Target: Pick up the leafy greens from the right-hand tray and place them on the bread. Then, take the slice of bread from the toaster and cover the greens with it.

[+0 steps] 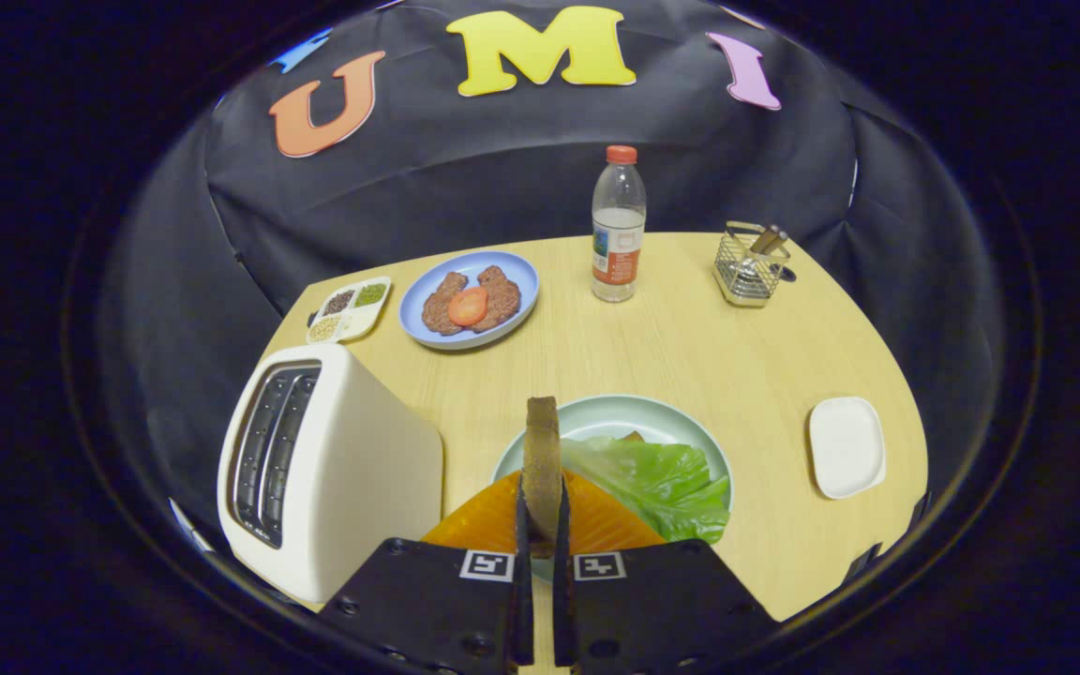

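My gripper (541, 534) is shut on a slice of bread (541, 464), held upright on its edge between both fingers. It hangs over the left part of a pale green plate (629, 413). On that plate lie leafy greens (667, 480), with a sliver of bread (634, 436) peeking out from under their far edge. A white toaster (324, 469) stands just left of my fingers, its two slots dark. A small white tray (846, 446) sits to the right of the plate, with nothing on it.
Beyond the plate stand a water bottle (618, 230) and a wire cutlery holder (752, 264). A blue plate (470, 300) with meat patties and a tomato slice lies far left, beside a small divided dish (350, 309) of seeds. The table edge curves close at right.
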### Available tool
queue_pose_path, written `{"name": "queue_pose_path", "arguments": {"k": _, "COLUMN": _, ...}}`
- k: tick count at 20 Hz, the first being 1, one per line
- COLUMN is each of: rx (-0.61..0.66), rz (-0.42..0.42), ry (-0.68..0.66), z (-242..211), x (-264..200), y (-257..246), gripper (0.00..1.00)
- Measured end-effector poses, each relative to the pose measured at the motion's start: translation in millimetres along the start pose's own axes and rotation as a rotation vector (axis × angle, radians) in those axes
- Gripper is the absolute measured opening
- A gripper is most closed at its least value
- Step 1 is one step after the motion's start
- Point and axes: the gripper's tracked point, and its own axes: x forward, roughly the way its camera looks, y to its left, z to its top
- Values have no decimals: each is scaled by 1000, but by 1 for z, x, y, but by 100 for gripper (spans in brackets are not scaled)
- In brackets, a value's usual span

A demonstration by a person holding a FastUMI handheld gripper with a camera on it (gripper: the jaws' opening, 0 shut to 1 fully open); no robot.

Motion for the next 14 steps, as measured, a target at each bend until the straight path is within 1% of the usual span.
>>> {"name": "queue_pose_path", "arguments": {"k": 3, "rx": -56, "rz": -16, "ry": 1, "z": -2, "x": 7, "y": -17, "gripper": 9}}
{"name": "queue_pose_path", "arguments": {"k": 4, "rx": -62, "rz": -18, "ry": 10, "z": -4, "x": 8, "y": -21, "gripper": 12}}
{"name": "queue_pose_path", "arguments": {"k": 6, "rx": -70, "rz": -30, "ry": 13, "z": -6, "x": 11, "y": -32, "gripper": 12}}
{"name": "queue_pose_path", "arguments": {"k": 7, "rx": -74, "rz": -31, "ry": 23, "z": -8, "x": 12, "y": -36, "gripper": 16}}
{"name": "queue_pose_path", "arguments": {"k": 8, "rx": -79, "rz": -37, "ry": 24, "z": -9, "x": 14, "y": -40, "gripper": 18}}
{"name": "queue_pose_path", "arguments": {"k": 9, "rx": -84, "rz": -35, "ry": 28, "z": -9, "x": 14, "y": -41, "gripper": 18}}
{"name": "queue_pose_path", "arguments": {"k": 12, "rx": -99, "rz": -25, "ry": 38, "z": -10, "x": 14, "y": -47, "gripper": 41}}
{"name": "queue_pose_path", "arguments": {"k": 13, "rx": -104, "rz": -30, "ry": 40, "z": -11, "x": 15, "y": -51, "gripper": 44}}
{"name": "queue_pose_path", "arguments": {"k": 14, "rx": -104, "rz": -34, "ry": 45, "z": -12, "x": 12, "y": -55, "gripper": 53}}
